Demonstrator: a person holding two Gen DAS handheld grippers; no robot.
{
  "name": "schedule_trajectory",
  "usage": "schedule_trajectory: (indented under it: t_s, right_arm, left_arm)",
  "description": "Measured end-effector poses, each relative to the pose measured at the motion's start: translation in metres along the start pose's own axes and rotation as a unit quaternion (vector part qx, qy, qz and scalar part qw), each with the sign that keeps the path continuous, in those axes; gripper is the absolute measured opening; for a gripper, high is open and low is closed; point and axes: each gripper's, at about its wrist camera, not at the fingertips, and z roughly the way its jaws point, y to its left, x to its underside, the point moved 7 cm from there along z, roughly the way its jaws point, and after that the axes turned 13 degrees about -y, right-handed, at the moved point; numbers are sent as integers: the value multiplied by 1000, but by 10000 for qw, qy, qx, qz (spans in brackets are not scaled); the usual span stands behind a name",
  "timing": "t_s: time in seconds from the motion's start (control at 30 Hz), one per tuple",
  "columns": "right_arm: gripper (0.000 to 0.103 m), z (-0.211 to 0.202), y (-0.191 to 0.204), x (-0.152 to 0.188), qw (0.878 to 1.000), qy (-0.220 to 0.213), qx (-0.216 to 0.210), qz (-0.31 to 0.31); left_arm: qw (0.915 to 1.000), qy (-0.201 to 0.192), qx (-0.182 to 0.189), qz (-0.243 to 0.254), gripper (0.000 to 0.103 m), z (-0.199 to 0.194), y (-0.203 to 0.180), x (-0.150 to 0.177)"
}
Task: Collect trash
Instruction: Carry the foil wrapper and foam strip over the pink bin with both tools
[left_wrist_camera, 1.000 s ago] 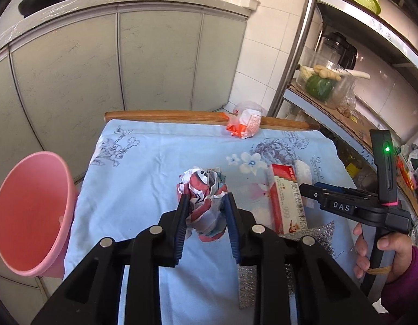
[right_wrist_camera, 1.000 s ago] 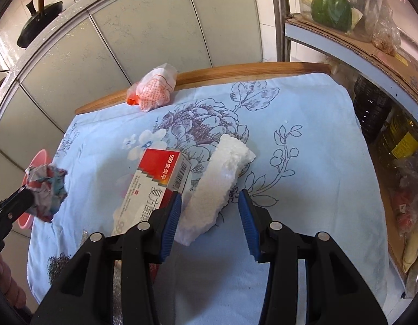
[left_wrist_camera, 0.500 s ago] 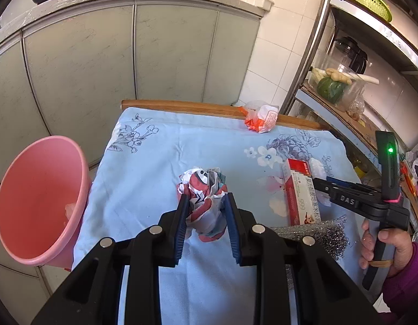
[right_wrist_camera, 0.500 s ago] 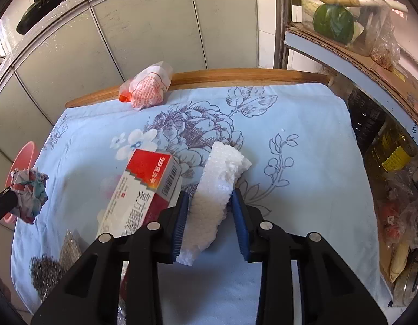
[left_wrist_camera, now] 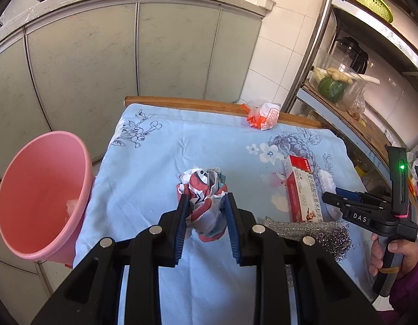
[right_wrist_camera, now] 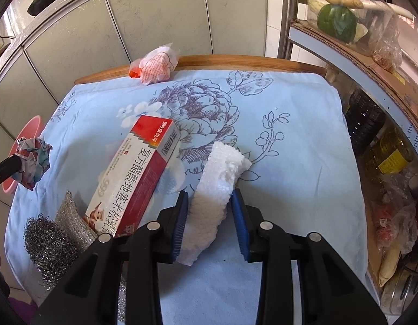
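**Q:** What did each gripper hold at this stage?

**A:** The left gripper [left_wrist_camera: 206, 207] had its fingers closed on a crumpled printed wrapper [left_wrist_camera: 202, 191], held above the cloth-covered counter [left_wrist_camera: 160, 162] and not yet over the pink bin [left_wrist_camera: 38, 200] at the counter's left edge. The right gripper [right_wrist_camera: 210, 205] had its fingers pressed against both sides of a white foam piece [right_wrist_camera: 219, 178], whose far end appeared to rest on the cloth.

**Q:** How much of the collecting was done?

**A:** Little, by the look of it. One pale scrap [left_wrist_camera: 72, 205] lay inside the bin; whether more lay beneath it could not be told. Neither gripped item had reached the bin.

**Q:** What remained on the counter?

**A:** A red-and-white carton [right_wrist_camera: 135, 178] lay just beside the foam, a steel scouring pad [right_wrist_camera: 49, 246] sat near the carton's near end, and an orange-and-white plastic packet [right_wrist_camera: 154, 66] rested at the far wooden edge. Judged as trash, all three awaited collection after the two held pieces.
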Motion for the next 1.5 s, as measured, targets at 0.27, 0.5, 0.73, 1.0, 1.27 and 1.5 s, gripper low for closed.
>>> schedule_trajectory:
  t_s: [0.27,0.5,0.73,1.0,1.27,1.5]
  right_arm:
    - [33,-7,2,-3,9998,-140,-75,-116]
    - [33,-36,23,-29,9970,-658,-186,-360]
    - [33,-63,63,-65,9888,-1191,-622,-651]
    - [33,-68,133,-81,9750,-1399,-1305,-1128]
    - [33,-65,218,-90,9563,-1251,-2295,-1309]
    - [33,-63,290,-87,9364,-1182,-2791,-1769]
  left_arm:
    - [10000,-87,-9,-35,27,-7,5,-2]
    - [9993,-350,-71,-125,27,-21,12,-12]
    - [9958,-843,-283,-227,27,-44,29,-28]
    - [9881,-1318,-698,-381,27,-73,59,-41]
    - [9756,-1624,-1345,-605,27,-94,103,-42]
    - [9664,-1663,-1782,-813,27,-102,140,-29]
